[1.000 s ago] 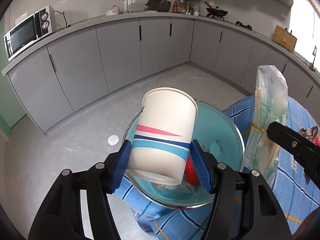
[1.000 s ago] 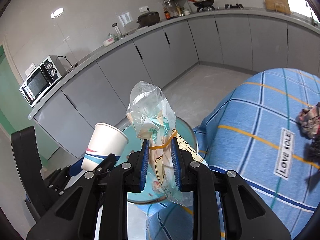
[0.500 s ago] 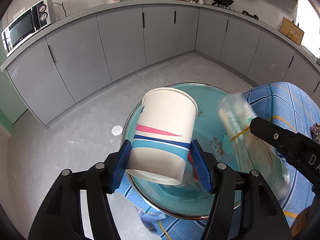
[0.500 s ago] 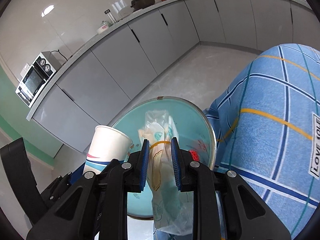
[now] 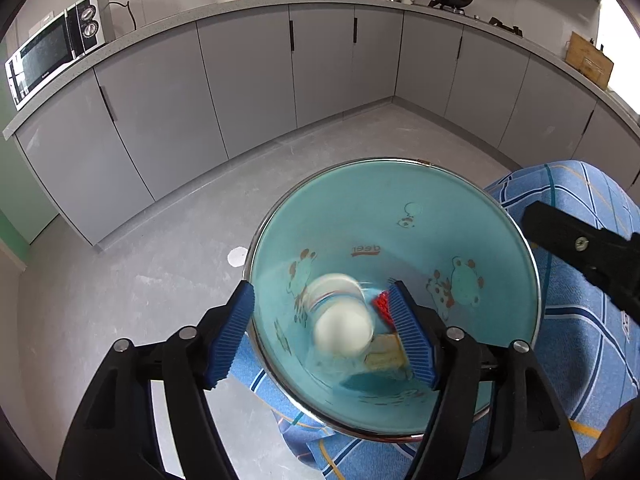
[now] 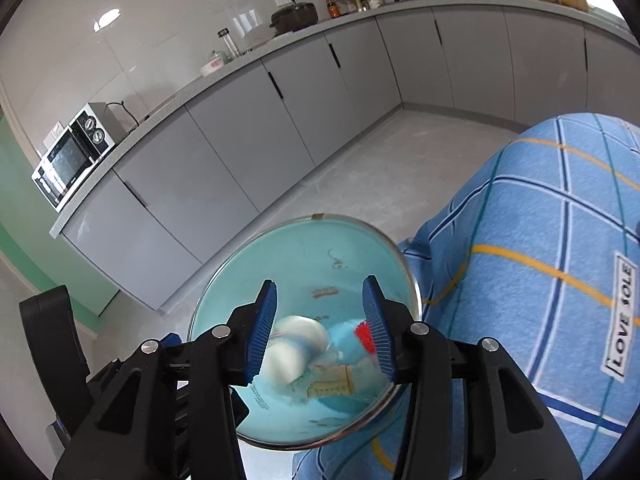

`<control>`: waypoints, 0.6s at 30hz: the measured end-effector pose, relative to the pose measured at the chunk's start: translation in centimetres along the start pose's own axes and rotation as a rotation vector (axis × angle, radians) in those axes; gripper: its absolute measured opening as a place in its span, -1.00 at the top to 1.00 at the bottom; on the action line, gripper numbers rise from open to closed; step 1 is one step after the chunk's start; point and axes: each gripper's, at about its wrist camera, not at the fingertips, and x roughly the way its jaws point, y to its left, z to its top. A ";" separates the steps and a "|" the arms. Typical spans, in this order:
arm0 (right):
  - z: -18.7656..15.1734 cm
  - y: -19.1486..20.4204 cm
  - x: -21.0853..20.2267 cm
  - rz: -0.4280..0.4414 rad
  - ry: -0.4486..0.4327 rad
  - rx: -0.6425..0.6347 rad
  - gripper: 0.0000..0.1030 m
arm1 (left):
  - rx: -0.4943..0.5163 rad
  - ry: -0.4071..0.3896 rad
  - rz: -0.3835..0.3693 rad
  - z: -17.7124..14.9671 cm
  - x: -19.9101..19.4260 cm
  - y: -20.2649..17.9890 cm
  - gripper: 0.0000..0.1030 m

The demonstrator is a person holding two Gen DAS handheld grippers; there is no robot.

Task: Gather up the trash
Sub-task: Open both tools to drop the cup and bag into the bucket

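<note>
Trash sits in the teal basin (image 5: 400,208), which stands at the edge of the blue checked cloth (image 6: 540,240), partly over the grey floor (image 5: 160,264). Inside the basin, blurred, lies the white paper cup (image 5: 342,326) on its side, and just beside it are a pale packet (image 5: 384,354) and a red scrap (image 5: 381,303) toward the cloth side. Above the basin's near rim, the left tongs (image 5: 322,338) are opening, their blue pads wide apart and touching nothing; the cup shows between them but lower down, in the basin. The right tongs (image 6: 322,330) hang over the basin as well and are also opening, with a clear gap between the pads and nothing held. In the right wrist view the cup (image 6: 294,350) lies in the basin's bottom.
</note>
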 end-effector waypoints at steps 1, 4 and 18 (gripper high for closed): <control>0.1 0.0 -0.1 -0.001 -0.004 0.001 0.10 | -0.002 -0.004 0.001 0.0 -0.2 0.0 -0.38; 0.0 -0.3 -1.1 -0.010 -0.021 0.006 0.07 | -0.006 -0.017 0.001 0.1 -1.0 -0.2 -0.44; -0.4 -1.9 -6.0 -0.092 -0.105 -0.020 -0.08 | 0.033 -0.077 -0.036 -0.3 -4.6 -2.6 -0.55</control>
